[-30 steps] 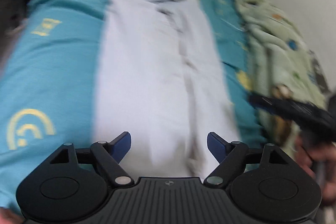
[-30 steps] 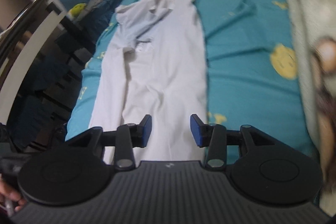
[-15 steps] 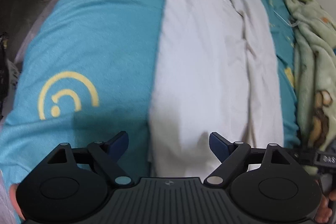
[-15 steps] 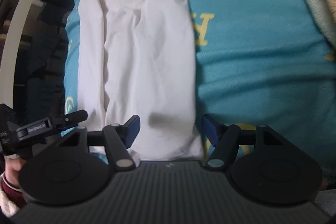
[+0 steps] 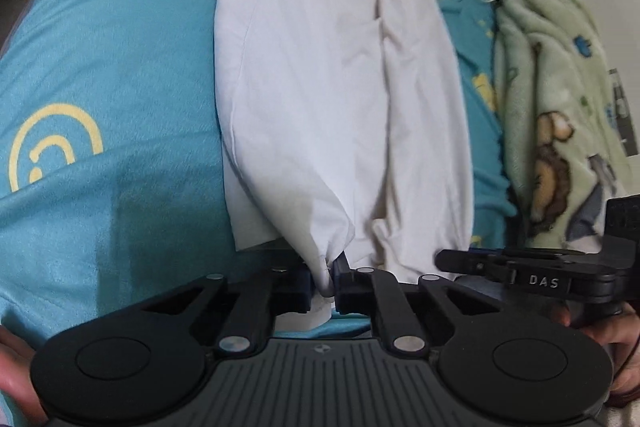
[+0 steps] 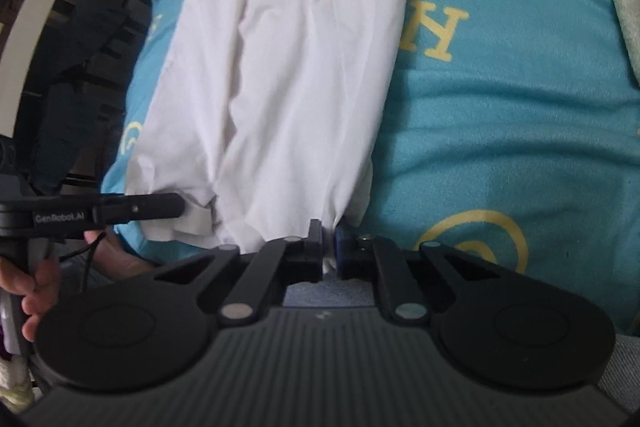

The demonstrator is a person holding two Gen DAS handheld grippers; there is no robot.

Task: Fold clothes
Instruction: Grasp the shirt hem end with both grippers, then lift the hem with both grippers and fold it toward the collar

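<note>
A long white garment (image 5: pixel 320 87) lies lengthwise on the bed, its sides folded in toward the middle. My left gripper (image 5: pixel 324 277) is closing on the near hem's left corner, and a bunched tip of white cloth sits pinched between its pads. In the right wrist view the same garment (image 6: pixel 300 67) runs away from me. There my right gripper (image 6: pixel 329 245) is closing on the near hem's right corner, with a sliver of cloth between its pads. Each gripper shows side-on in the other's view: the right gripper (image 5: pixel 452 259) and the left gripper (image 6: pixel 176 205).
A teal bedcover (image 5: pixel 120 67) with yellow prints covers the bed (image 6: pixel 500 107). A green patterned fleece blanket (image 5: pixel 560 87) is heaped along the far side by the wall. Dark furniture and a white rail (image 6: pixel 48 7) stand past the bed's other edge. A person's hand (image 6: pixel 36 291) holds the left gripper.
Both grippers tilted down to the near hem and went from wide open to pinched on the cloth. The hem corners now rise bunched into the jaws.
</note>
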